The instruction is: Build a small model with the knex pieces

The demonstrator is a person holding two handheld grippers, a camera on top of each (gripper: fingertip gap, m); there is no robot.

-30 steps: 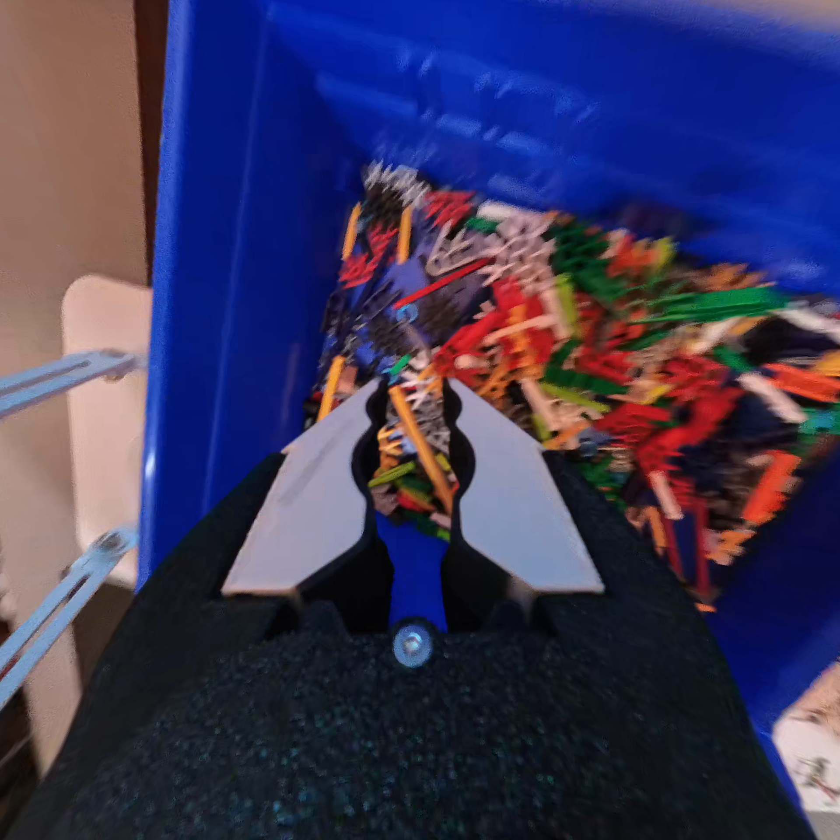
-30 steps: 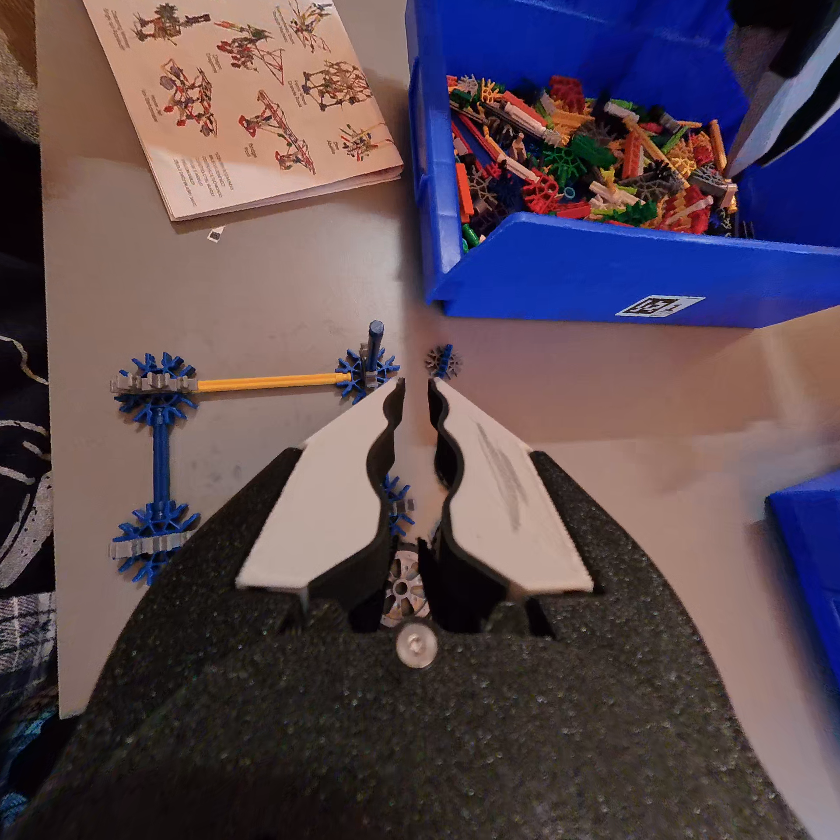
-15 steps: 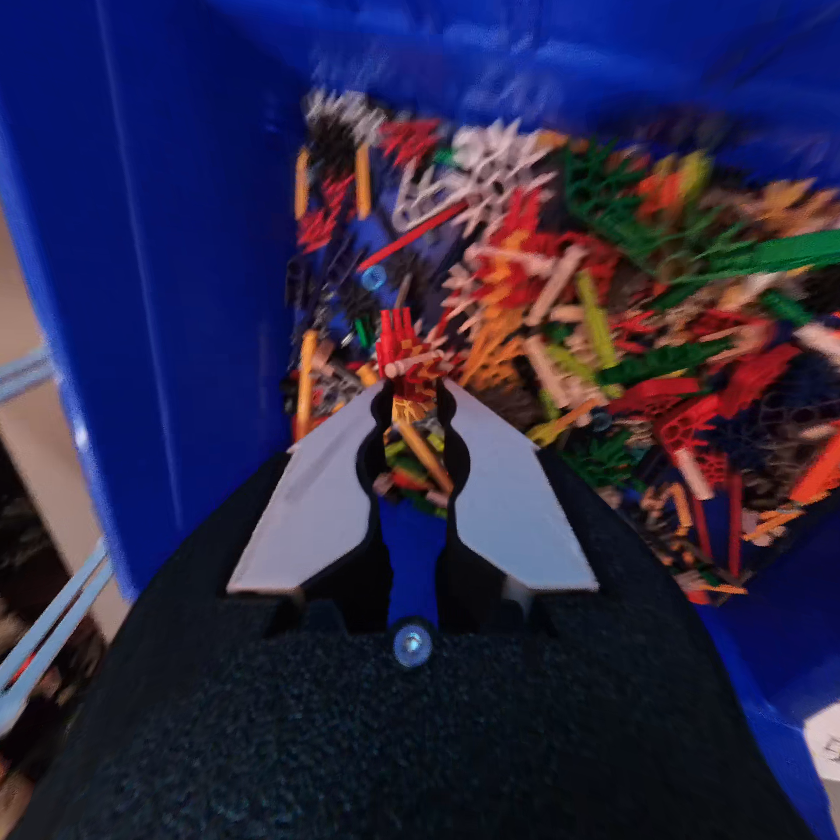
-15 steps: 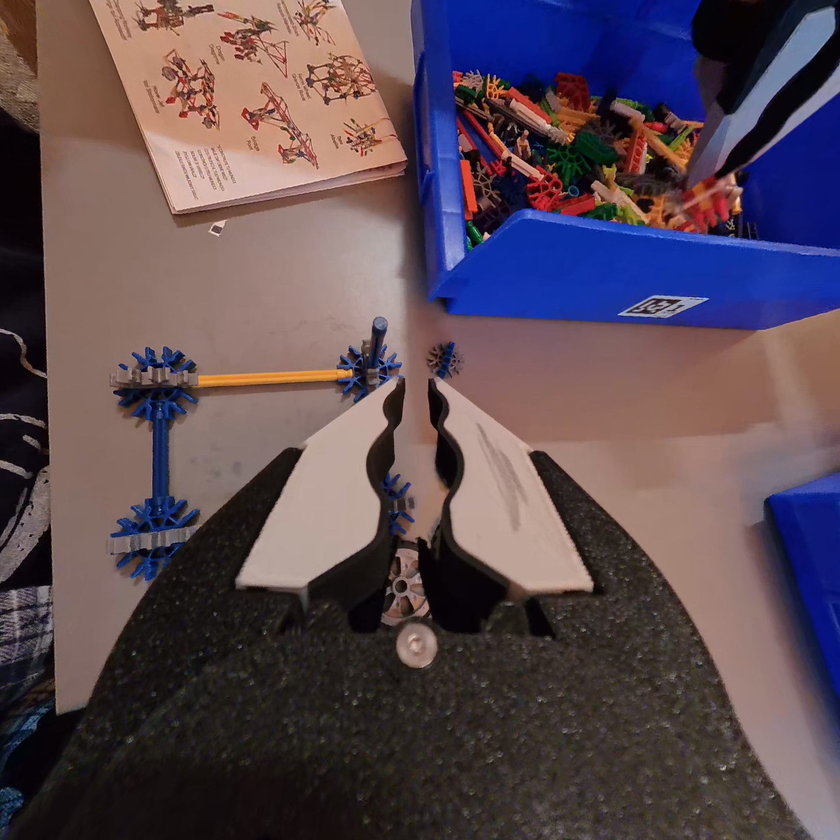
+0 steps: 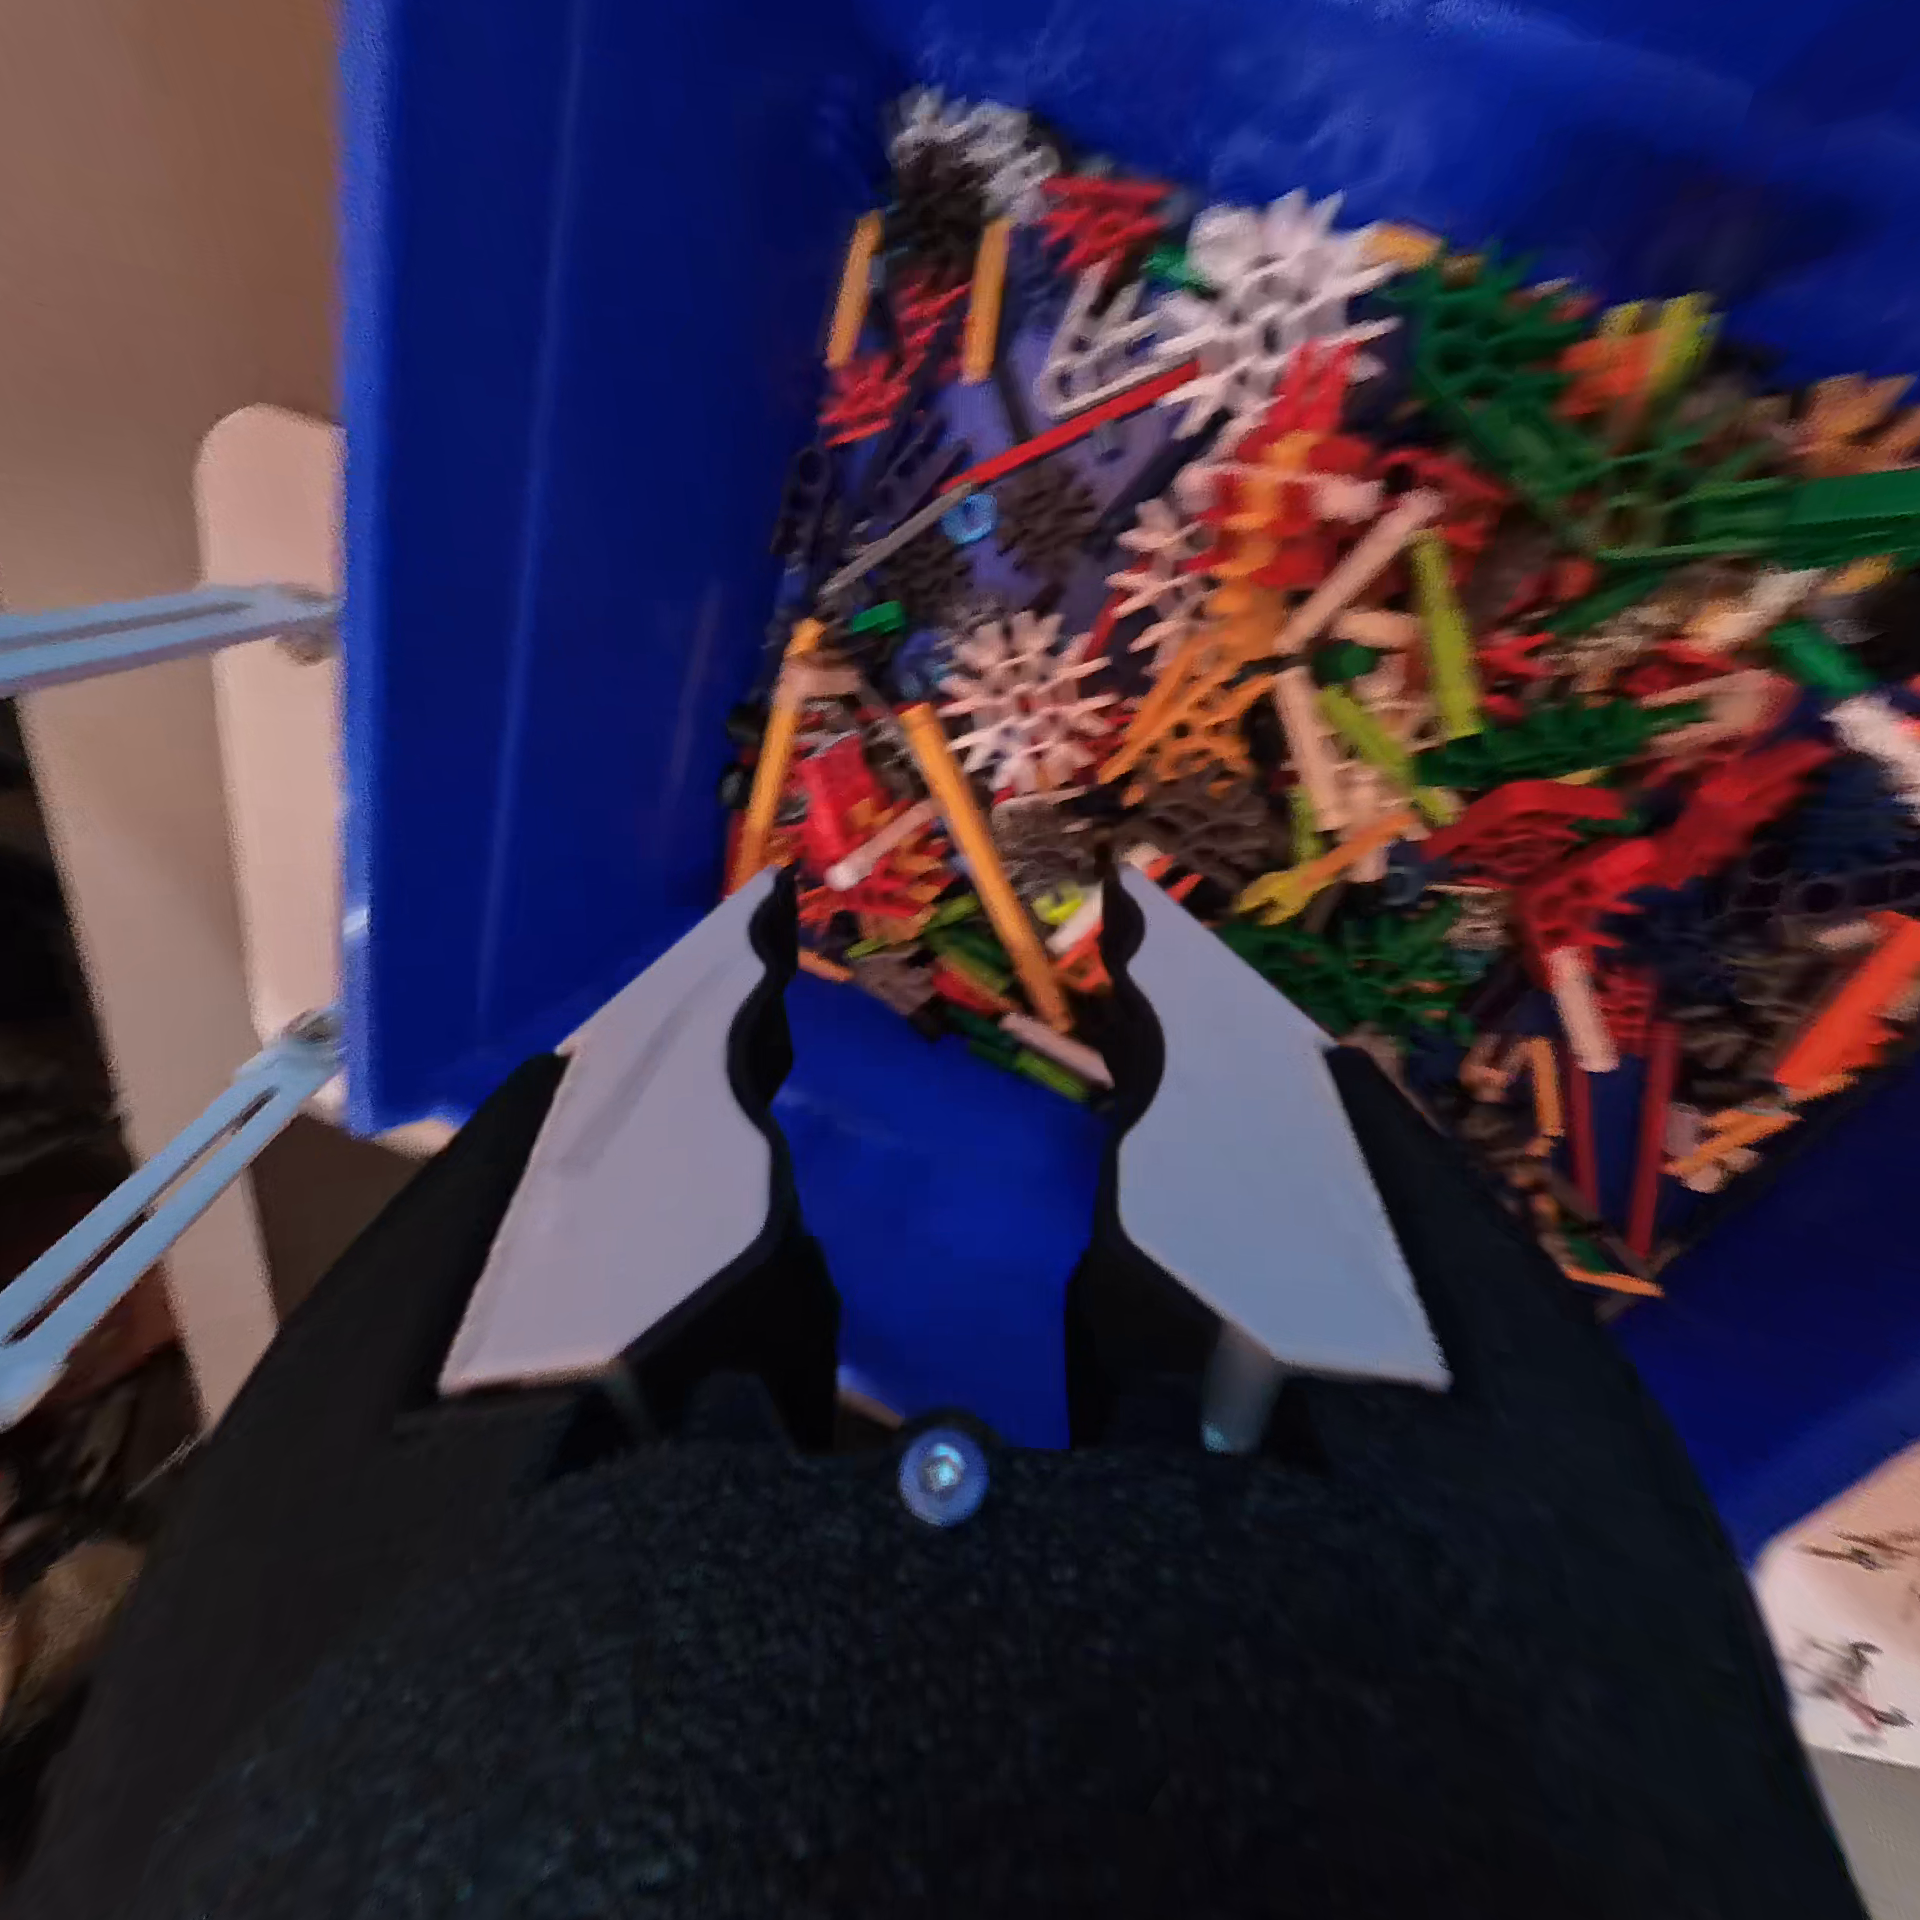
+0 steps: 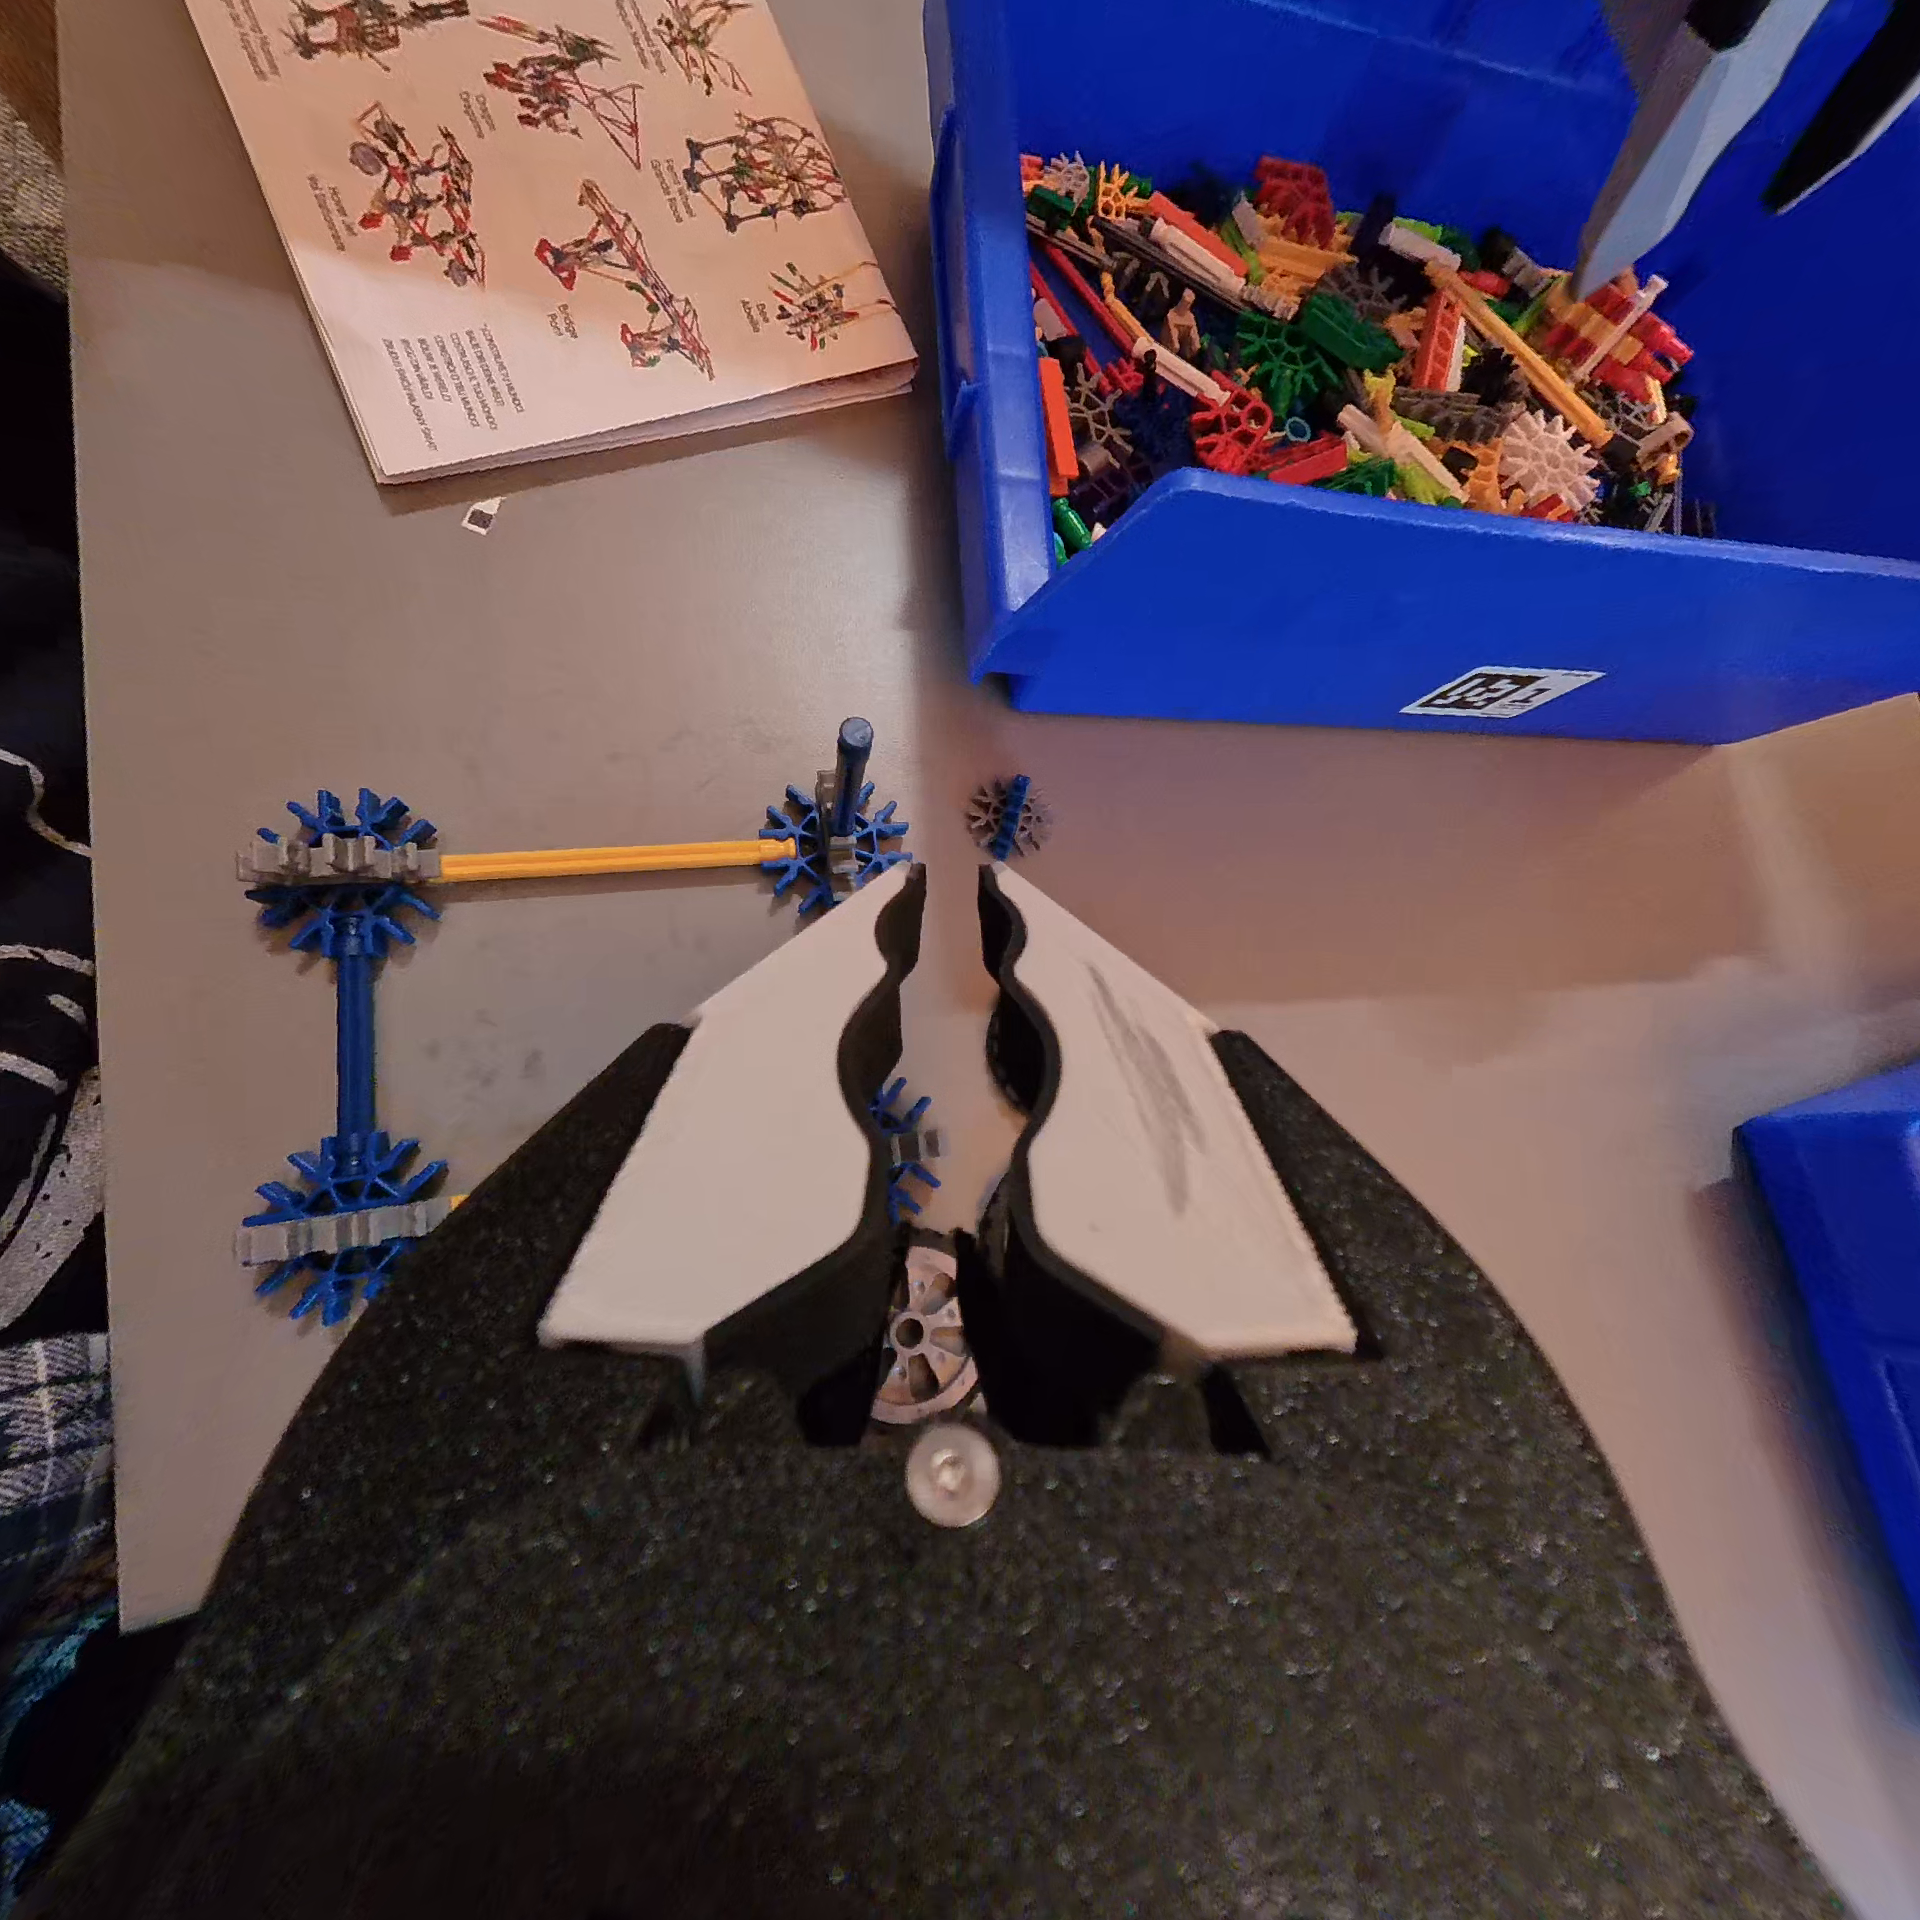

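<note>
My left gripper (image 5: 948, 894) is open and empty, low over a heap of small coloured building rods and connectors (image 5: 1299, 675) inside a blue bin (image 5: 582, 520). A long orange rod (image 5: 977, 842) lies between its fingers. In the right wrist view one left finger (image 6: 1662, 166) points down at a red and yellow cluster (image 6: 1621, 332) in the bin (image 6: 1351, 613). My right gripper (image 6: 951, 878) is nearly closed, with a narrow gap, over the table. A blue connector (image 6: 904, 1143) and a silver wheel (image 6: 925, 1340) show through the gap; I see nothing clamped.
A frame of blue connectors, a yellow rod (image 6: 613, 860) and a blue rod (image 6: 353, 1049) lies on the grey table (image 6: 623, 644), partly under my right gripper. A small loose connector (image 6: 1006, 816) lies by the fingertips. An instruction booklet (image 6: 561, 229) is at the back left. Another blue bin (image 6: 1839, 1278) is at right. Left tips to right tips: about 30 centimeters. The silver wheel (image 6: 925, 1340) lies around 11 centimeters away from my right fingertips.
My left gripper lifted a red and orange cluster half a second ago, then opened wide and let it drop into the bin. My right gripper has stayed still.
</note>
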